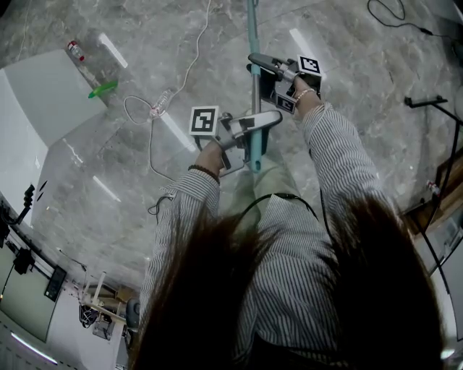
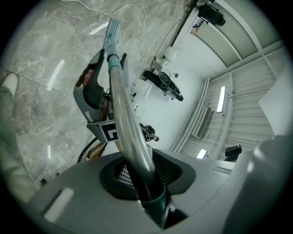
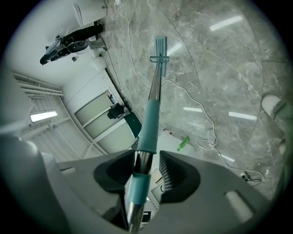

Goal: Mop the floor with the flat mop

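The flat mop's metal handle [image 1: 254, 29] with teal sleeves runs straight ahead of me over the grey marble floor [image 1: 347, 65]. My left gripper [image 1: 260, 123] is shut on the handle near its teal end. My right gripper [image 1: 259, 63] grips the same handle a little further down. In the left gripper view the handle [image 2: 123, 114] passes between the jaws of the left gripper [image 2: 142, 171], and the right gripper [image 2: 94, 89] shows beyond it. In the right gripper view the handle [image 3: 147, 128] leaves the right gripper [image 3: 145, 171] and ends at the teal mop head [image 3: 160, 50] on the floor.
A white cable [image 1: 189, 69] loops across the floor to the left of the mop. Near it lie a clear bottle [image 1: 161, 102], a red-capped bottle [image 1: 74, 50] and a green object [image 1: 103, 89]. A white panel [image 1: 29, 108] stands at left, with black cables [image 1: 391, 11] and a stand [image 1: 427, 101] at right.
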A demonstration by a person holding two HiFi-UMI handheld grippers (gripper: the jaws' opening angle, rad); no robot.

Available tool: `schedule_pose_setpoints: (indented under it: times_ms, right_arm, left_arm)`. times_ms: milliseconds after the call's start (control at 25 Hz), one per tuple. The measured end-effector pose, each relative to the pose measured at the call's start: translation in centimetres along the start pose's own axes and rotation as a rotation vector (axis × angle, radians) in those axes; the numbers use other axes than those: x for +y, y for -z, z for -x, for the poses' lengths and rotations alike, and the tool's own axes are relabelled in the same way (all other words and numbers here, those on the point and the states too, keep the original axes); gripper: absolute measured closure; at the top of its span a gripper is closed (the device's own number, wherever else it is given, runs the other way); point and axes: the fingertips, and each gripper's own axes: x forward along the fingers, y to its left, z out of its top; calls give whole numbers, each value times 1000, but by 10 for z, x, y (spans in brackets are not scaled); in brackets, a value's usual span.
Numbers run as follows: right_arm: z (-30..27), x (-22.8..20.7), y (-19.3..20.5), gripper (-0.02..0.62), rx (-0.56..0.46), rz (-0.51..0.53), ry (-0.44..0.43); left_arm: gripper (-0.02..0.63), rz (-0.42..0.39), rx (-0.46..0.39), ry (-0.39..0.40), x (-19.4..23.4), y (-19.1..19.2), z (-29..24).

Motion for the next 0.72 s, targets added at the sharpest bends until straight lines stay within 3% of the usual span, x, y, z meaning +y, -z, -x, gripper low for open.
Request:
schedule_pose_setpoints:
  times_ms: [120, 240, 360, 720]
  right_arm:
    - [2, -2, -2, 459, -8, 9, 28]
    - [3, -10, -4, 468, -8, 6, 85]
    - [2, -11, -2, 469, -12, -3, 98]
    - [0, -17, 8, 469, 21, -9, 124]
  left_arm:
    - [526, 1, 6, -24, 5, 1, 1]
    - [468, 23, 8, -38, 9, 2, 2]
    - [463, 32, 20, -63, 11, 5, 4]
    - [417, 0, 134, -201, 16, 23, 27]
